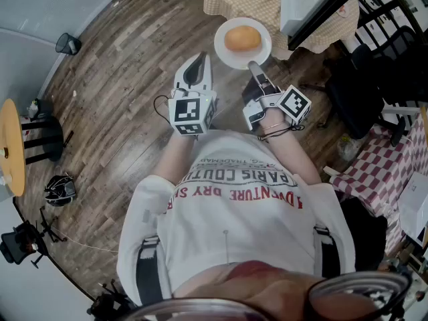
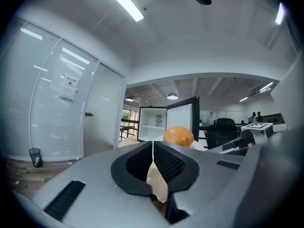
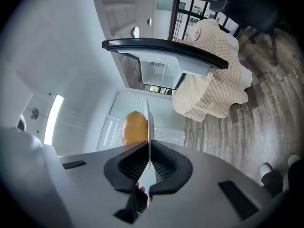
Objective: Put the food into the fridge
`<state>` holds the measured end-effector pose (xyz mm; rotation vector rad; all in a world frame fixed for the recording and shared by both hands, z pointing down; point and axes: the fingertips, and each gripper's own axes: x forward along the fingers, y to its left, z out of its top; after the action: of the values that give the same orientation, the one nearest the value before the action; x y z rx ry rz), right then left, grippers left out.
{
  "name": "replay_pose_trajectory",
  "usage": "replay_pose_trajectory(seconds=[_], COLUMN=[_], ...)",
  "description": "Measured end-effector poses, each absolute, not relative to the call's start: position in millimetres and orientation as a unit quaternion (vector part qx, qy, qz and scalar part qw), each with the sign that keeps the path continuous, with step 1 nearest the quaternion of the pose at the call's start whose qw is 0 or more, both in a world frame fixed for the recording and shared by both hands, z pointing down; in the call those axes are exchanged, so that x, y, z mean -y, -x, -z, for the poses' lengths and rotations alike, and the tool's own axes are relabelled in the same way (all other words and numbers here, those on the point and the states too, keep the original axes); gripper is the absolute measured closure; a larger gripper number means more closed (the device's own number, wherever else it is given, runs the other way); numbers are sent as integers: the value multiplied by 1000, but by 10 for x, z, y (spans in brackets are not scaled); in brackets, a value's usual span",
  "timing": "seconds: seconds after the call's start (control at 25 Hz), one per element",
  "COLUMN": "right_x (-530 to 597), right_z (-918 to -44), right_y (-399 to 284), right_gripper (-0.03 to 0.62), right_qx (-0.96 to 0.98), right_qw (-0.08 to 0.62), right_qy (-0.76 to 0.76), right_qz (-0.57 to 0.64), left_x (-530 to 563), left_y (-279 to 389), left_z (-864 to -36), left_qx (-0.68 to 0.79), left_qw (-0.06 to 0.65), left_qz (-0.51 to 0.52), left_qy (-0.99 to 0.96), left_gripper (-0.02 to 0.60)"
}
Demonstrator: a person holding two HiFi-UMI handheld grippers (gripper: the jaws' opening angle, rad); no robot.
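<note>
Right gripper (image 1: 253, 65) clamps plate (image 1: 226, 56) of round orange food (image 1: 242, 38) (glossy); left gripper (image 1: 199, 60) closed.

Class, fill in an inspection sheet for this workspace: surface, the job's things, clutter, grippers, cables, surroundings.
surface: wooden floor; table under a beige checked cloth.
job's things: round orange food on a white plate, carried in the air; small fridge on the table, door open.
clutter: bin, black object and tripod on the floor.
grippers: right gripper shut on the plate's rim; left gripper shut, empty, beside the plate.
cables: black cord looping off the left gripper.
surroundings: round yellow table, office chair, red checked cloth.
</note>
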<state>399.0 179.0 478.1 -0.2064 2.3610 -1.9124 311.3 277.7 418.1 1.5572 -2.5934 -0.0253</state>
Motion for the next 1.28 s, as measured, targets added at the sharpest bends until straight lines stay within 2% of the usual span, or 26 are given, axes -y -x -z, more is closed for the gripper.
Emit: replay_pose_trajectory(seconds=[0.6,0.8,1.08,1.28], right_x=[-1780,-1738,-1601,-1604], right_z=[-4859,-4935,-5015,-5007], right_y=[-3929,-3820,-3307,-2668], right_gripper=[560,560,560,560], right_qx=[-755,-744,-739,-738], right_qw=[34,27,34,40], right_qy=[54,60,71,83], right_qz=[652,665,669,668], left_x=[-2789,-2783,-2650,-2626], left_y=[-3077,-2982,-2448,-1790], left_z=[-4312,-4425,-4490,-4476], left_qx=[866,864,858,849], left_qw=[73,108,105,104], left_qz=[3,32,33,34], left_qy=[-495,-492,-502,-517], left_gripper=[554,554,554,554])
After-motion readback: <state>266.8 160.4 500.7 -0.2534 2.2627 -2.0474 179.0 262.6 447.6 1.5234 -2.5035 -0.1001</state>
